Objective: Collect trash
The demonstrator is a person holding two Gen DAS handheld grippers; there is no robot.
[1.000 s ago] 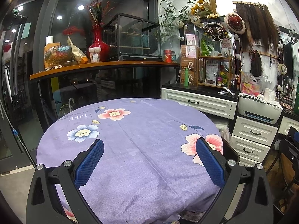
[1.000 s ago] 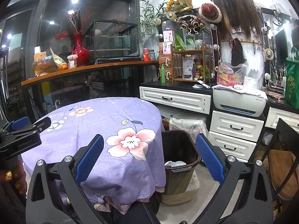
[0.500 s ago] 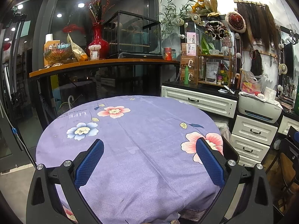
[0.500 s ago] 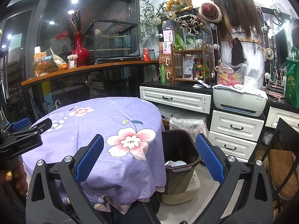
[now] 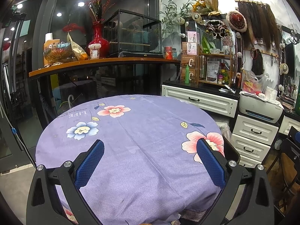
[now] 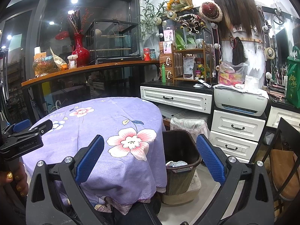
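A dark brown trash bin (image 6: 180, 146) stands on the floor by the right side of the round table (image 6: 105, 116), which has a purple flowered cloth. Crumpled pale trash (image 6: 176, 163) lies inside the bin. My right gripper (image 6: 150, 137) hovers open and holds nothing, in front of the table's right edge and the bin. My left gripper (image 5: 150, 142) is open and holds nothing above the near part of the table (image 5: 131, 131). The left gripper (image 6: 31, 126) also shows at the left of the right wrist view, held by a hand (image 6: 11, 178). The bin's rim (image 5: 231, 150) peeks out behind the left gripper's right finger.
White drawers (image 6: 236, 127) with a printer (image 6: 240, 99) on top stand to the right behind the bin. A lace-covered container (image 6: 189, 121) sits behind the bin. A dark chair (image 6: 285, 150) is at far right. A wooden shelf (image 5: 105, 63) with a red vase (image 5: 98, 41) runs behind the table.
The left wrist view has shifted slightly, so the table and shelf sit a little higher in it. The right gripper and the bin look unchanged.
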